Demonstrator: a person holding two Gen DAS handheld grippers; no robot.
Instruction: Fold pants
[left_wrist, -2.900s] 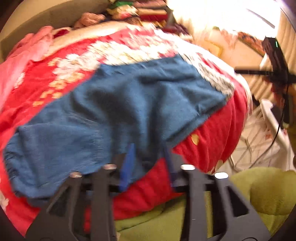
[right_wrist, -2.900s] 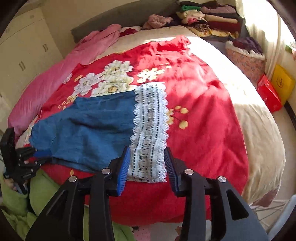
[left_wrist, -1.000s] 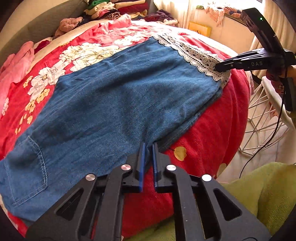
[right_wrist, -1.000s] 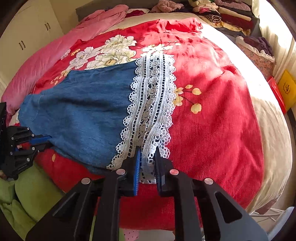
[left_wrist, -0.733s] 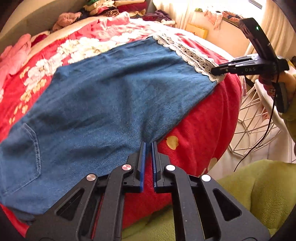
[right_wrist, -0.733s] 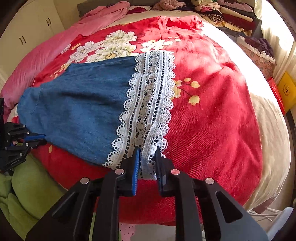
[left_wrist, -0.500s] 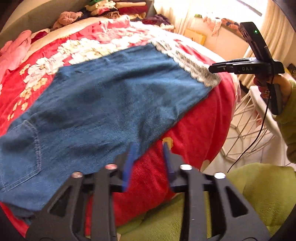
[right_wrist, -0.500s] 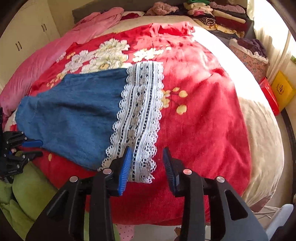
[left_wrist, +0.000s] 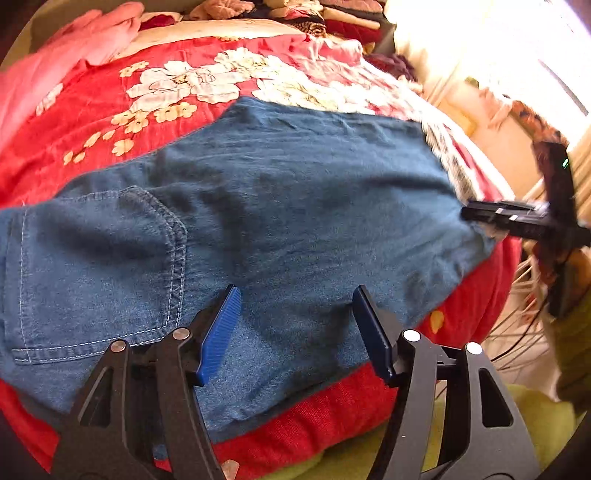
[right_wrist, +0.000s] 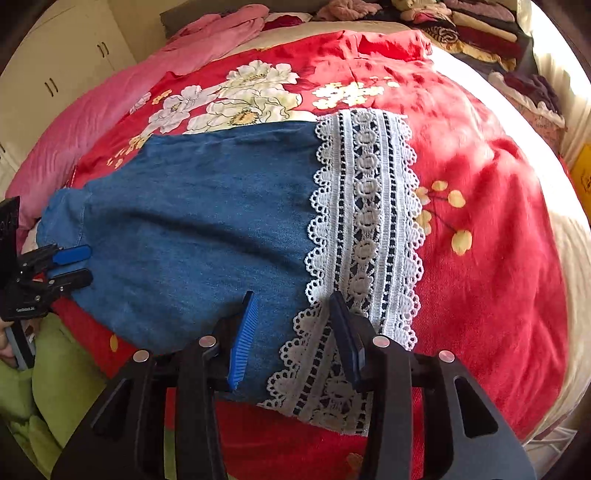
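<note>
- The pants lie flat on the red floral blanket, lace cuffs at three o'clock — apparently folded leg over leg; crosswise folds remain.
- Left gripper and right gripper: jaws opening above the cloth, holding nothing.
- Hidden: the underlying layer — and the waistband, cut off at nine o'clock.
</note>
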